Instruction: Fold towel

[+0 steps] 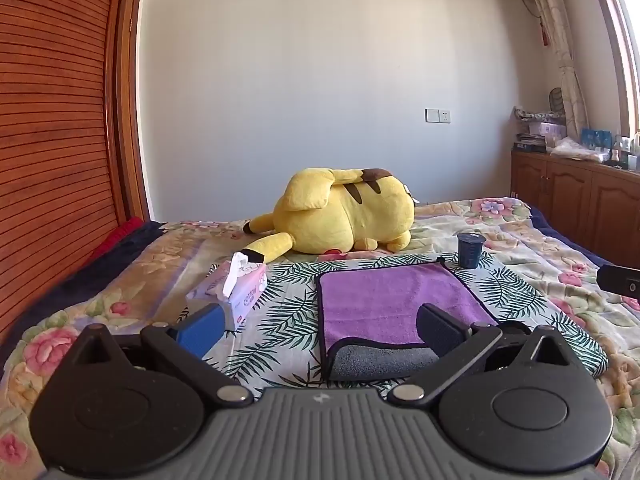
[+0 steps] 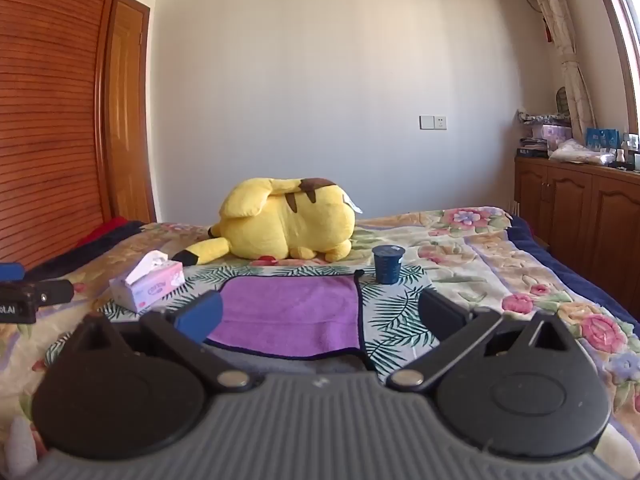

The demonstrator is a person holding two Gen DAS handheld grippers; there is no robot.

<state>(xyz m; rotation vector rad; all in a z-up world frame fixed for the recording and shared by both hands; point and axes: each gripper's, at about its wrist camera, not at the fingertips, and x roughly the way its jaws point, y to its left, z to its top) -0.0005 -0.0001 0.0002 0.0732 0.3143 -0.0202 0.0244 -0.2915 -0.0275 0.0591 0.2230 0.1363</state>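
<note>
A purple towel [image 1: 392, 300] with a dark border lies flat on a leaf-print cloth [image 1: 288, 308] on the bed; its near edge is turned over and shows the grey underside [image 1: 380, 362]. My left gripper [image 1: 320, 326] is open and empty, just short of the towel's near left corner. In the right wrist view the towel [image 2: 292, 312] lies straight ahead. My right gripper [image 2: 320, 316] is open and empty, its fingers spread across the towel's near edge. Each gripper shows at the edge of the other's view.
A tissue box [image 1: 236, 292] stands left of the towel. A dark blue cup [image 1: 470, 250] stands at the towel's far right corner. A yellow plush toy [image 1: 344, 216] lies behind. Wooden cabinets [image 1: 580, 204] run along the right; a wooden wardrobe [image 1: 52, 140] stands left.
</note>
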